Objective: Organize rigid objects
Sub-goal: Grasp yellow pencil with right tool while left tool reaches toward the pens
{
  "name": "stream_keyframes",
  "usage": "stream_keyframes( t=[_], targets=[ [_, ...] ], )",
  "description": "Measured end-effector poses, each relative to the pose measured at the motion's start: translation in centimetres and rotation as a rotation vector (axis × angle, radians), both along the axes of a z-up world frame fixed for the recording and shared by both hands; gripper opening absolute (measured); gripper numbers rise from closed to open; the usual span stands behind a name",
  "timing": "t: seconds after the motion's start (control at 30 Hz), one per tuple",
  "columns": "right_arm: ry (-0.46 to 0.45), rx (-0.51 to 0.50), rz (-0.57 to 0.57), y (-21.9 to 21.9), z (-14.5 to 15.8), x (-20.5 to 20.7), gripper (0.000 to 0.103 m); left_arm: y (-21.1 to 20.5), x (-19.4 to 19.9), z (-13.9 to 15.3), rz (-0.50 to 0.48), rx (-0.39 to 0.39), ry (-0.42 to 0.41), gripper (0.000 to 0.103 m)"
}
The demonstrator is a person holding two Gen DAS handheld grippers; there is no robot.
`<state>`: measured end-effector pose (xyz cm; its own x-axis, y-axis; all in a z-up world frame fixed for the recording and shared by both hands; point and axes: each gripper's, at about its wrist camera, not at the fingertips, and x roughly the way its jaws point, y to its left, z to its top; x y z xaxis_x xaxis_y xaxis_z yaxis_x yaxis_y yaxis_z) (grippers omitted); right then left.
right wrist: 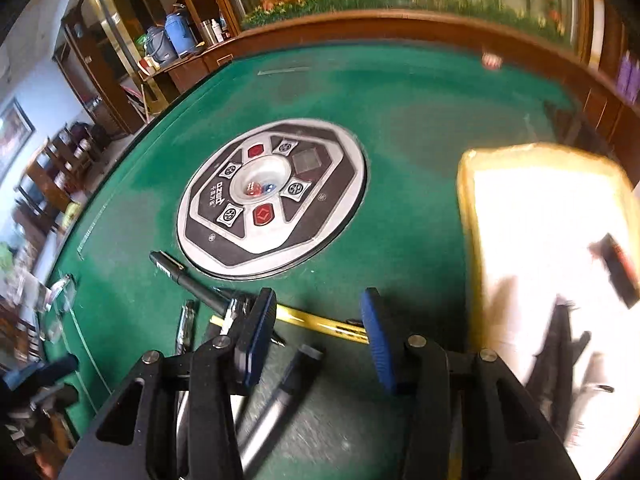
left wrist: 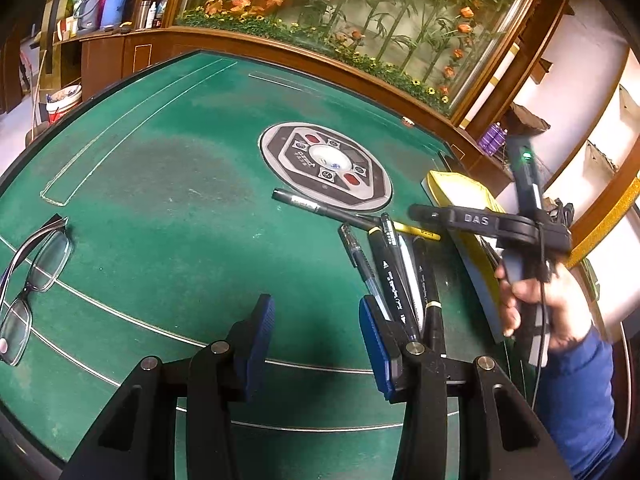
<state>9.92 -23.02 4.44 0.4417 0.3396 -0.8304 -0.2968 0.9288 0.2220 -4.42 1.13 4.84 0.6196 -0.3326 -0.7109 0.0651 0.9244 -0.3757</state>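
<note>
Several pens and markers lie in a loose pile on the green table, with a yellow pencil and a black pen among them. My left gripper is open and empty, low over the felt just left of the pile. My right gripper is open and empty above the yellow pencil and pens. In the left wrist view the right gripper hovers over the pile. A yellow-rimmed white tray at the right holds a few dark items.
Eyeglasses lie at the table's left edge. A round dice console sits in the table's middle. A wooden rail and flower display border the far side. Shelves with bottles stand at the back left.
</note>
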Motion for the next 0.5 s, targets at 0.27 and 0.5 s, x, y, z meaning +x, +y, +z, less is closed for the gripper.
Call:
stream_keyframes(
  t=[0.27, 0.5],
  targets=[
    [0.019, -0.085, 0.12, 2.3, -1.6, -2.9, 0.027, 0.7, 0.1, -0.2, 0.007, 0.001, 0.001, 0.046],
    [-0.065, -0.19, 0.079, 2.4, -1.8, -2.8, 0.021, 0.0, 0.5, -0.3, -0.005, 0.041, 0.006, 0.046]
  ],
)
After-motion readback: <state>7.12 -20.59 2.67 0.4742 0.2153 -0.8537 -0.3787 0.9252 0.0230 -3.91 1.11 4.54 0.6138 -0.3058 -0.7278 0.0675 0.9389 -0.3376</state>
